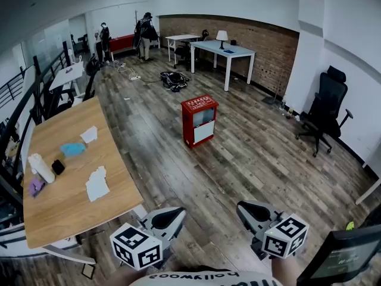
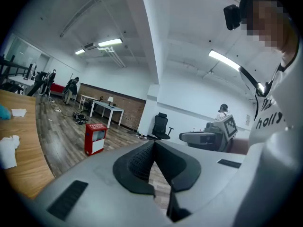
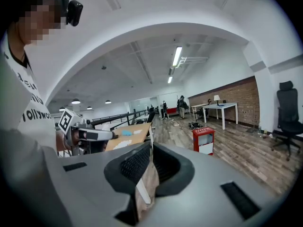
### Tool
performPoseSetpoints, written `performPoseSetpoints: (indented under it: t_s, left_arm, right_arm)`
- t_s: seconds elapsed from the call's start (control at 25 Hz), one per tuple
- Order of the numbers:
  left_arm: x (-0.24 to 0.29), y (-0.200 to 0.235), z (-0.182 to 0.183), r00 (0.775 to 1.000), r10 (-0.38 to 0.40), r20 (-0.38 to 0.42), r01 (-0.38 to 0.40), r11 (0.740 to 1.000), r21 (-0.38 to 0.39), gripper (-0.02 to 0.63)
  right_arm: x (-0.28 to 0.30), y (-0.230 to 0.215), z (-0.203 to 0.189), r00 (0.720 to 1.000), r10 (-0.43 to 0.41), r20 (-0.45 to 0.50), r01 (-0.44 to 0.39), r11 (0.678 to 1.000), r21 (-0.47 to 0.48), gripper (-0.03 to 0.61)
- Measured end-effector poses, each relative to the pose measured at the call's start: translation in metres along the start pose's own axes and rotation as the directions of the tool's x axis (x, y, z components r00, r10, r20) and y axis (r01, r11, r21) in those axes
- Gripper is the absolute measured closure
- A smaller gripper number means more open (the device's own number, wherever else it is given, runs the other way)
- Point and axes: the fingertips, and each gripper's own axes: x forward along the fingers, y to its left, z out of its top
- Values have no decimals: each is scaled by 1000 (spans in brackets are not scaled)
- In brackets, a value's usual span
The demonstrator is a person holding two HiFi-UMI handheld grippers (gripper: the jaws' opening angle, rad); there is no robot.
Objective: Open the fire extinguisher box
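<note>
Left gripper [image 1: 169, 218] and right gripper [image 1: 252, 211] had fingers pressed together, empty. I judged they should first approach the far red metal fire extinguisher box [image 1: 199, 120] squarely.

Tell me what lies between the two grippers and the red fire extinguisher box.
Only bare wooden floor up to the box; the head view shows it.

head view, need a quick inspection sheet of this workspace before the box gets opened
surface: wood plank floor
job's things: red fire extinguisher box upright on the floor, door looks shut, well away from both grippers
clutter: papers and blue cloth on the wooden table
grippers: left gripper shut, empty; right gripper shut, empty
cables: dark tangle on the floor beyond the box
surroundings: office chair, white desks, brick wall, people at far end
</note>
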Motion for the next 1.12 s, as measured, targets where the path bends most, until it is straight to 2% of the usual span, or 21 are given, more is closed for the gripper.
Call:
performPoseSetpoints:
  t_s: [0.12,0.28,0.52,0.68,0.88,1.12]
  left_arm:
    - [-5,3,8,999,-36,30,35,999,21,609]
    - [-10,9,23,989,-72,130,66,996,53,609]
    - [8,34,13,996,-51,79,48,998,39,609]
    - [37,52,17,996,-52,75,49,998,44,609]
    - [88,74,30,994,-60,87,58,998,23,609]
    - [149,109,43,997,-9,70,10,1000,-16,609]
  right_arm:
    - [9,7,8,998,30,56,-34,998,57,566]
    - [21,13,7,997,42,68,-44,999,31,566]
    - [47,8,-5,998,50,33,-53,995,85,566]
    - [67,-23,-2,999,47,20,-48,998,32,566]
    - [92,-68,16,995,96,19,-96,995,23,568]
    - [120,-139,38,997,75,9,-75,997,-23,568]
